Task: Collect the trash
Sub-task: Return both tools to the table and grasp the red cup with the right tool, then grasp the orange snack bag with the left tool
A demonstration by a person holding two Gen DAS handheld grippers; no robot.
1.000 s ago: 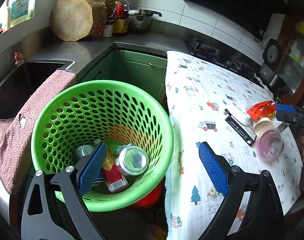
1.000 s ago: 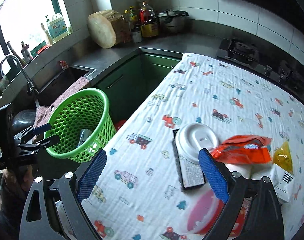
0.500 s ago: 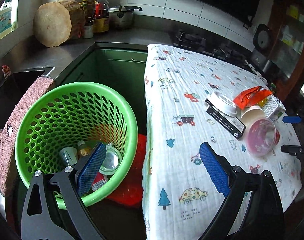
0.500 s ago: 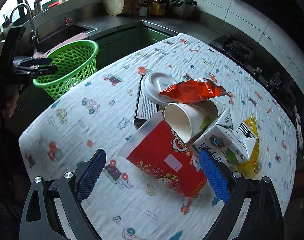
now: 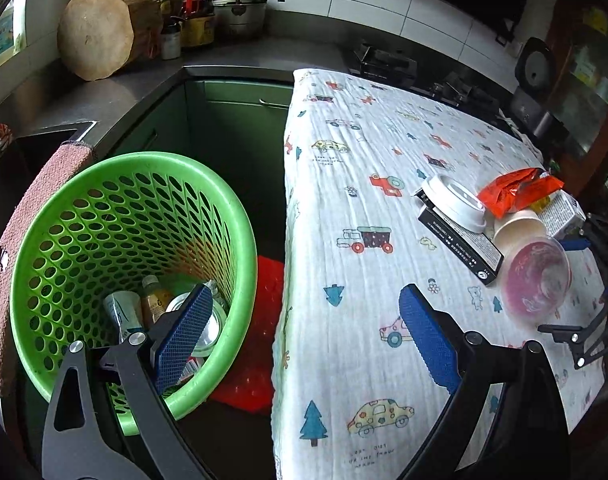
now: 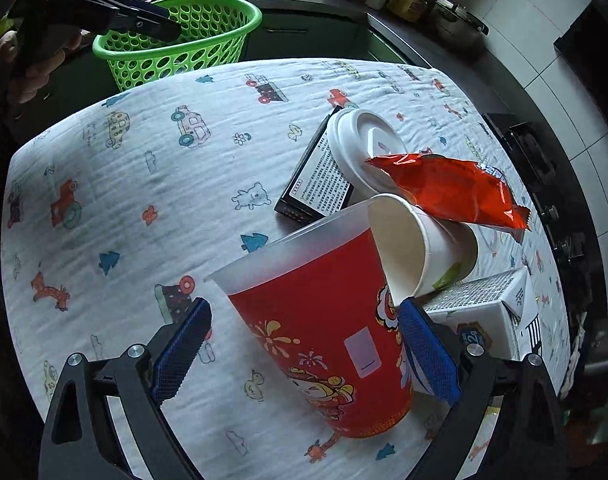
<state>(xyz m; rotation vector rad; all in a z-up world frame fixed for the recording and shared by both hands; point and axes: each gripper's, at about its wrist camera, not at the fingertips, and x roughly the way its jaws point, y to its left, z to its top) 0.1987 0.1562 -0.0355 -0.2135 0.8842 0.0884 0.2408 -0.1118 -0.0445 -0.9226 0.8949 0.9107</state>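
Trash pile sits on the far side of the bench, which is covered with a cartoon-print cloth: red plastic cup lying on its side, white paper cup tipped against it at the rim, red snack wrapper draped over the paper cup, white cup lid resting on a black box, small drink carton just beside the paper cup. Right gripper is spread wide, fingers released, straddling the red plastic cup near its base; right pad looks close to or touching the cup wall, left pad apart from it, nothing clamped. Left gripper is also released and holding nothing, one finger over the mouth of the green mesh basket, the other over the bench edge. Basket stands beside the bench next to the sink counter, a pink towel hanging just beside its rim. Inside the basket: metal can, small bottle, another can or bottle, some packaging half hidden by the finger. Round wooden chopping block, bottles and a pot stand on the counter behind. In the right wrist view a hand grips the left tool near the basket.
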